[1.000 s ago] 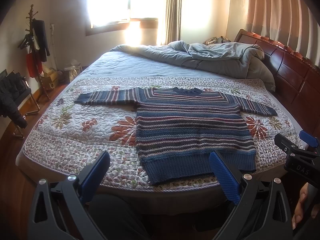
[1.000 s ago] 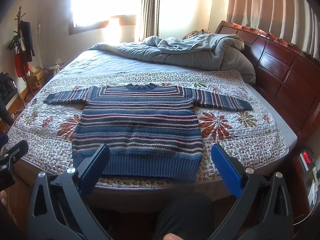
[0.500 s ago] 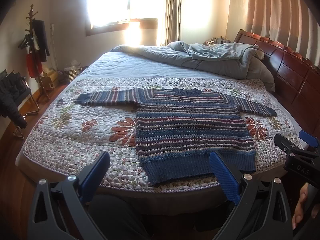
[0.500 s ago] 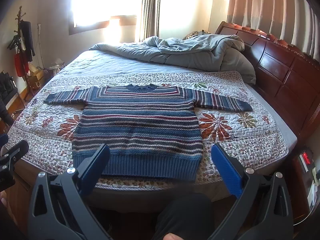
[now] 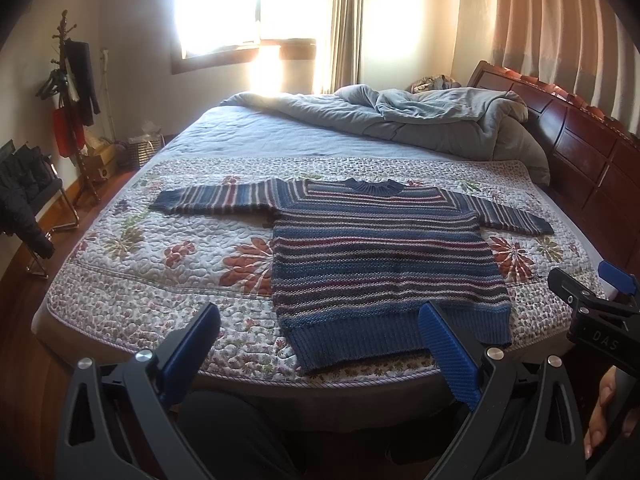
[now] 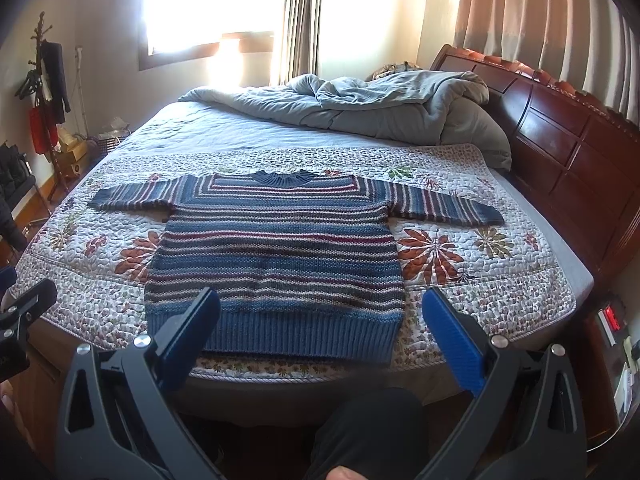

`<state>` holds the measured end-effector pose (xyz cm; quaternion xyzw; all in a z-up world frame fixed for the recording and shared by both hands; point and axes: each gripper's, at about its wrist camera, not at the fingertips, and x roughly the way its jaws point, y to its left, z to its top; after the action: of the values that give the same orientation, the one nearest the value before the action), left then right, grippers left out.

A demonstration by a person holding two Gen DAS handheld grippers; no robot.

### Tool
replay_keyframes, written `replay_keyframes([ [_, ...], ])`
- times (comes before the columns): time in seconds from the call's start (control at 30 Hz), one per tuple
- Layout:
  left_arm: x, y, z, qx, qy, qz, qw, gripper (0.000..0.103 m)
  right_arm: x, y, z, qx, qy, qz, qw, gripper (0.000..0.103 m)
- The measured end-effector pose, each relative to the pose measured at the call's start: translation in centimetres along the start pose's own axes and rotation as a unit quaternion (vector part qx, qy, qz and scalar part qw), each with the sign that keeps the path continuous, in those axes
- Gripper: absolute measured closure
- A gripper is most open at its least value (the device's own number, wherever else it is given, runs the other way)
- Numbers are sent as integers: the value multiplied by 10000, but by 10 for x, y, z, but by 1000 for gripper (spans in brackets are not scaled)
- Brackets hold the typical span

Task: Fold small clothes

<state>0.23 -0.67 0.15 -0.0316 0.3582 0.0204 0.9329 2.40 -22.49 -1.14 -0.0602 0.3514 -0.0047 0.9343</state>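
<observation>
While I hold both claws level short of the bed (image 5: 224, 380), the striped sweater (image 5: 384, 264) lies flat and face up on the floral quilt (image 5: 160, 264), filling the centre of both views. Its ribbed hem (image 6: 288, 334) lies along the quilt's near edge, its collar (image 6: 282, 178) points toward the top of the frame, and both sleeves are spread wide, one reaching mid-left and the other mid-right. Nothing of mine touches it.

Only one container shows: a wire basket (image 5: 146, 151) on the floor at mid-left of the left view, beside the bed, with something pale in it that is too small for me to tell. A rumpled grey duvet (image 5: 420, 120) is heaped at the upper centre, against the dark wooden headboard (image 5: 580, 152) at the right. A coat stand (image 5: 70, 80) hung with dark clothes stands at the upper left.

My left claw (image 5: 320, 340) sits at the bottom of its own view, its blue pads (image 5: 450, 354) spread wide apart with nothing between them, aimed over the hem. My right claw (image 6: 320, 328) is likewise wide apart and empty, low in its frame and pointed at the hem's middle. From the left view, my right claw also appears at the lower right edge, with my hand (image 5: 600, 412) wrapped around its handle. My dark-clad knee (image 6: 368, 428) shows at the bottom centre of the right view.
</observation>
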Motion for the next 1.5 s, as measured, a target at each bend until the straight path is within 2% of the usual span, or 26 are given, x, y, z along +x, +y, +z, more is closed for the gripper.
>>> replay_keyframes([
  [0.83,6,4,1,-6,73,6,10000,4,7,-1,-2,9,84,11,10000,2],
  [1.1,24,6,1,-52,191,34,9998,4,20,-3,-4,3,146,-37,9999,2],
  [1.3,51,7,1,-23,319,46,9995,4,47,-10,-6,10,223,-86,9997,2],
  [1.37,60,4,0,116,209,5,9997,4,56,-18,-7,24,-121,202,9997,2],
  [1.43,70,-5,0,524,-187,-44,9984,4,63,-28,-8,34,-441,522,9977,2],
  [1.5,83,-13,1,809,-300,-240,9960,4,82,-40,-4,115,-338,504,9981,2],
])
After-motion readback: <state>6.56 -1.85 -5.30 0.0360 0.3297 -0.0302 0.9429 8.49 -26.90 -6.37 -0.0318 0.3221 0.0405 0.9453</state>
